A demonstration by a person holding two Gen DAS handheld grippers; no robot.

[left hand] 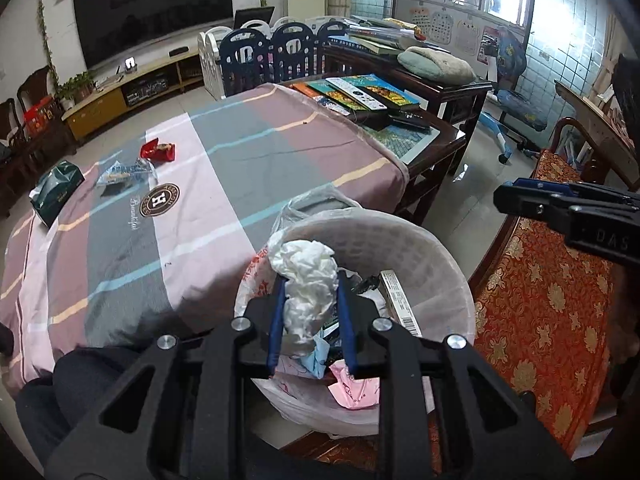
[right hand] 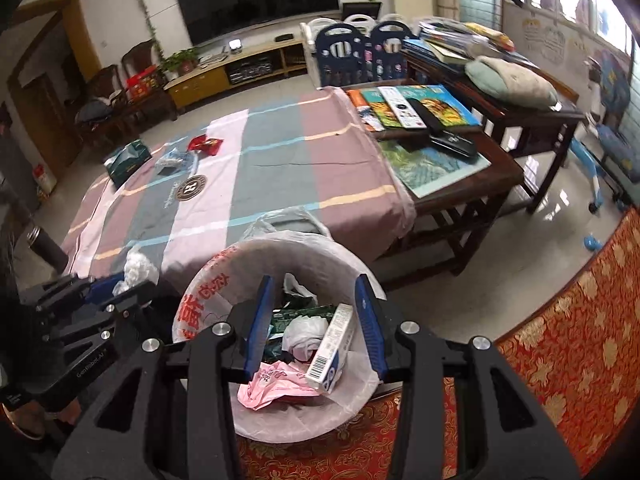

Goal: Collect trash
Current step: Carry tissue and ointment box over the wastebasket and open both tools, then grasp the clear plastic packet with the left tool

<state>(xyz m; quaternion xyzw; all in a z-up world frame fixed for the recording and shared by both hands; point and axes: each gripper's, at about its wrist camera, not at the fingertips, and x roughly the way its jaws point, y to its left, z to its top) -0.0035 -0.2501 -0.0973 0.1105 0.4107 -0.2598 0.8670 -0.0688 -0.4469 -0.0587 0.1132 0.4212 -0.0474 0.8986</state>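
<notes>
table [left hand: 248,152]: striped cloth; red wrapper [left hand: 158,151], clear wrapper [left hand: 124,170] at ten o'clock, uncollected.
bin [left hand: 432,248]: bagged, part full.
right gripper [right hand: 316,320]: jaws apart, empty, over bin.
left gripper [left hand: 310,320]: clamped on crumpled tissue [left hand: 308,280] at bin's nine o'clock rim.
risk: early release drops tissue outside rim.

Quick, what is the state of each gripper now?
Left gripper: closed on the crumpled white tissue, above the trash bin.
Right gripper: open, nothing between its fingers, above the bin.
</notes>
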